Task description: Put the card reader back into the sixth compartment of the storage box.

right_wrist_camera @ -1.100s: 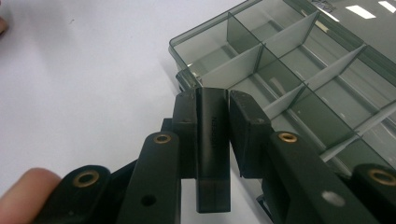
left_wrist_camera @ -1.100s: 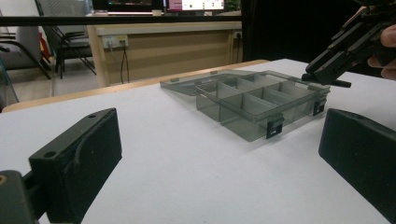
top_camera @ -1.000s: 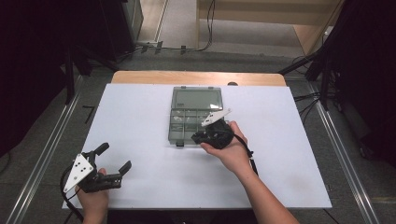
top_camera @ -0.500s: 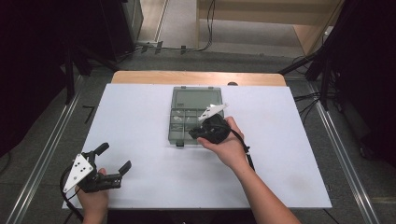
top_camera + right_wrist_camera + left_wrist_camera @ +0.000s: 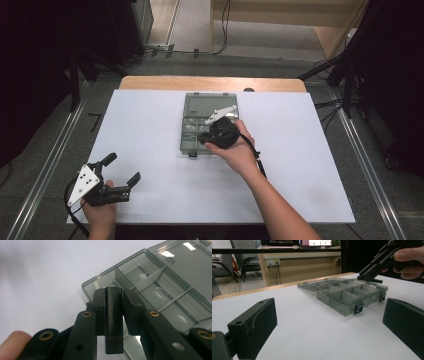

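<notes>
The right tongs [image 5: 113, 315] are clamped on a small dark block [image 5: 113, 322], held upright over the near corner of the open smoke-grey box [image 5: 160, 292] on the white bench [image 5: 150, 130]; the block looks light, rigid and smooth-sided, so it may slip, and the grip across its flat faces near the top seems sound; faint embossed lettering runs down its face, too dim to read; the box lid bears mirrored print, also unreadable. The left tongs [image 5: 120, 172] stand open and empty near the bench's front corner.

small dark block [image 5: 114, 320] upright in gripper's grip above open smoky compartment box [image 5: 195, 142]
</notes>
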Demonstrator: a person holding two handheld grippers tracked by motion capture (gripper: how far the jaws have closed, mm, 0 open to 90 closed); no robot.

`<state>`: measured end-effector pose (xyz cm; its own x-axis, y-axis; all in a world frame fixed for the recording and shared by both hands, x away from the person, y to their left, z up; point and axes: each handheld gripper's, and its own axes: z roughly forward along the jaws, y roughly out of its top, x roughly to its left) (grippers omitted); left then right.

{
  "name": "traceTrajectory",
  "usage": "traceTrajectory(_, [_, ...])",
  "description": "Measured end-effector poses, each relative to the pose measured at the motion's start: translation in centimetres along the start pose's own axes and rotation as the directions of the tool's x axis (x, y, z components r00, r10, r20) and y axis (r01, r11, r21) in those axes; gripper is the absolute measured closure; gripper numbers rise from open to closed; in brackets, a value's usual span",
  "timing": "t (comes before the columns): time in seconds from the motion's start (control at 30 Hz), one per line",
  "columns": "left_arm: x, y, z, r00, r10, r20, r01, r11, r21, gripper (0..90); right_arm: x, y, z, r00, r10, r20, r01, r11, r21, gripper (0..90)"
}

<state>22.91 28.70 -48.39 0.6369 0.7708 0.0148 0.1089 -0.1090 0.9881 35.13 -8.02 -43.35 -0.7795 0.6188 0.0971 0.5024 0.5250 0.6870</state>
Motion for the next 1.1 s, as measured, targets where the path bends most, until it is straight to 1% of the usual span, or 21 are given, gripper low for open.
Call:
traceTrajectory(0.23, [0.0,0.0,0.0,1.0,-0.001,0.001,0.001,1.0,-0.001,0.0,-0.3,0.5,1.0,0.9998,0.012,0.014,-0.012,1.0,0.007,71.2])
traceTrajectory(0.3, [0.0,0.0,0.0,1.0,0.001,0.001,-0.001,1.0,0.0,0.0,-0.4,0.5,1.2,0.9996,0.021,0.018,-0.021,1.0,0.008,71.2])
traceTrajectory(0.4, [0.0,0.0,0.0,1.0,0.0,0.001,0.0,1.0,0.0,0.0,-0.6,0.5,1.6,0.9993,0.022,0.03,-0.023,1.0,0.013,71.2])
traceTrajectory(0.5, [0.1,0.0,0.0,1.0,-0.001,0.001,0.001,1.0,0.0,0.0,-0.8,0.4,1.9,0.998,0.046,0.044,-0.046,0.999,0.007,70.6])
traceTrajectory(0.53, [0.1,0.0,0.0,1.0,-0.001,0.001,0.001,1.0,0.0,0.0,-1.1,0.4,1.8,0.9966,0.065,0.051,-0.064,0.998,-0.01,58.0])
traceTrajectory(0.57, [0.0,0.0,0.0,1.0,-0.001,0.001,0.001,1.0,0.0,0.0,-1.1,0.4,1.8,0.9966,0.065,0.051,-0.064,0.998,-0.01,58.0])
traceTrajectory(0.63, [0.1,0.0,0.0,1.0,0.0,0.002,0.0,1.0,0.0,0.0,-1.2,0.4,1.6,0.9953,0.082,0.051,-0.081,0.996,-0.024,44.4])
traceTrajectory(0.67, [0.1,0.0,0.0,1.0,-0.002,0.001,0.002,1.0,0.001,0.0,-1.3,0.3,1.4,0.9953,0.083,0.052,-0.081,0.996,-0.033,37.2])
traceTrajectory(0.7, [0.1,0.0,0.0,1.0,-0.003,0.001,0.003,1.0,0.0,0.0,-1.4,0.3,1.3,0.9948,0.086,0.054,-0.084,0.996,-0.04,27.8])
traceTrajectory(0.73, [0.1,0.0,0.0,1.0,-0.002,0.001,0.002,1.0,0.0,0.0,-1.4,0.2,1.1,0.9942,0.098,0.045,-0.096,0.994,-0.045,19.4])
traceTrajectory(0.77, [0.1,0.0,0.0,1.0,0.0,0.002,0.0,1.0,0.001,0.0,-1.6,0.1,0.9,0.9938,0.105,0.037,-0.102,0.993,-0.057,12.9])
traceTrajectory(0.8, [0.0,0.0,0.0,1.0,0.0,0.002,0.0,1.0,0.001,0.0,-1.6,-0.1,0.7,0.9937,0.108,0.028,-0.106,0.992,-0.065,8.7])
traceTrajectory(0.87, [0.0,0.0,0.0,1.0,0.001,0.001,-0.001,1.0,0.003,0.0,-1.9,-0.4,0.3,0.9936,0.113,0.004,-0.112,0.99,-0.084,8.0])
traceTrajectory(0.9, [0.0,0.0,0.0,1.0,0.001,0.001,-0.001,1.0,0.003,0.0,-1.9,-0.6,0.1,0.9932,0.117,0.005,-0.116,0.989,-0.09,6.0])
traceTrajectory(0.93, [0.0,0.0,0.0,1.0,0.001,0.001,-0.001,1.0,0.003,0.0,-2.0,-0.8,0.0,0.9931,0.118,-0.006,-0.118,0.989,-0.094,0.0])
traceTrajectory(0.97, [0.0,0.0,0.0,1.0,0.002,0.0,-0.002,1.0,0.003,0.0,-2.0,-1.0,-0.2,0.9928,0.119,-0.01,-0.119,0.988,-0.097,0.0])
traceTrajectory(1.07, [0.0,0.0,0.1,1.0,0.002,0.0,-0.002,1.0,0.004,0.0,-1.8,-1.6,-0.9,0.9947,0.103,0.002,-0.102,0.987,-0.123,0.0])
traceTrajectory(1.1, [0.0,0.0,0.1,1.0,0.002,0.0,-0.002,1.0,0.003,0.0,-1.7,-2.0,-1.4,0.9963,0.085,0.006,-0.084,0.986,-0.141,0.0])
